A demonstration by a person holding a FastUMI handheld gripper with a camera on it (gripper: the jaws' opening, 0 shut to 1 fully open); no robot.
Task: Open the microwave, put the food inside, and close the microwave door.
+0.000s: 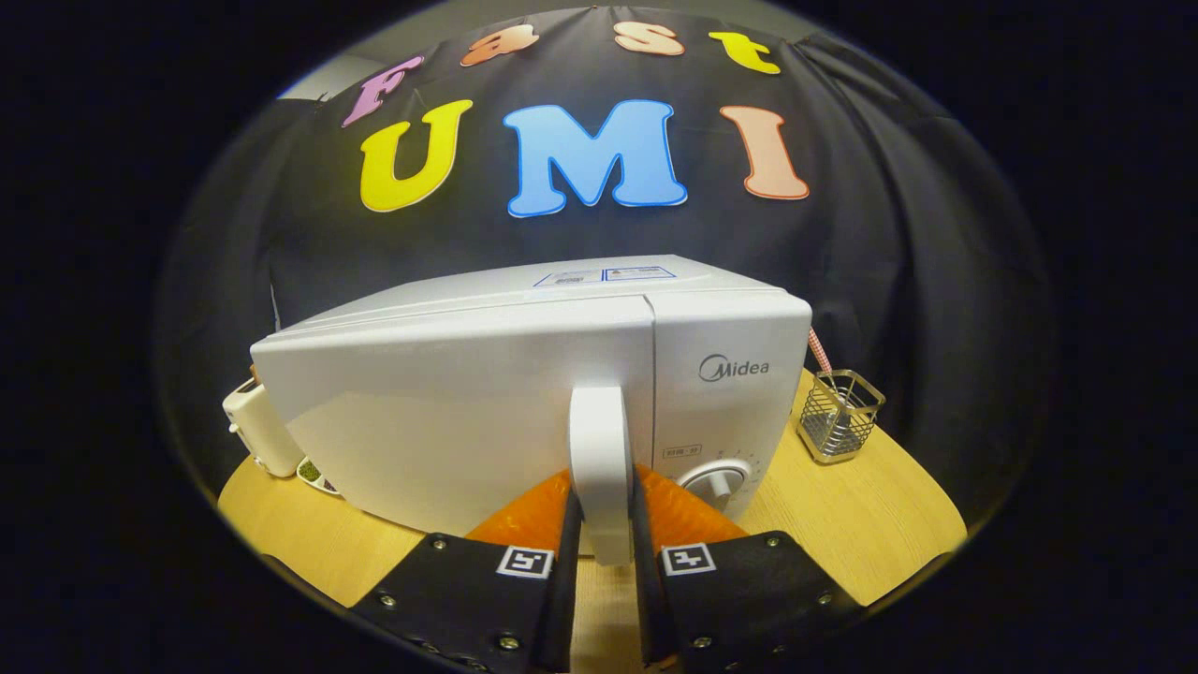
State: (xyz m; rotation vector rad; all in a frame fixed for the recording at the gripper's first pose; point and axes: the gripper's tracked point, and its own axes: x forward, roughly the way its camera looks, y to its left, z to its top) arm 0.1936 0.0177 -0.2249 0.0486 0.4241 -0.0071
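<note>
gripper view: claw pinching the microwave door handle

item 1, microwave point(468, 402): white, standing on the wooden bench point(842, 524), its front turned toward the camera. door panel plain and white, swung out a little at its handle side so that its top edge stands forward of the body; a thin dark seam separates it from the control panel point(730, 393) beside it. control panel carries a logo, a small plate and a round dial point(716, 482) low down. two stickers lie on the top of the casing.

item 2, door handle point(600, 468): white, upright, rounded at the top, set at the door's edge next to the control panel. it stands between the two fingers.

item 3, claw point(602, 552): narrowed onto the handle, one finger pressing each side of it, the handle's lower end reaching down between them. each finger carries a square printed marker near its tip.

item 4, wire mesh holder point(840, 414): square, on the bench just beside the microwave's control-panel side, with a red-and-white checked stick point(820, 351) rising from it.

item 5, pale appliance point(257, 426): on the bench at the microwave's other side, partly hidden by the door; kind cannot be told.

item 6, small dish with green contents point(311, 472): just beside the pale appliance, against the foot of the microwave.
</note>
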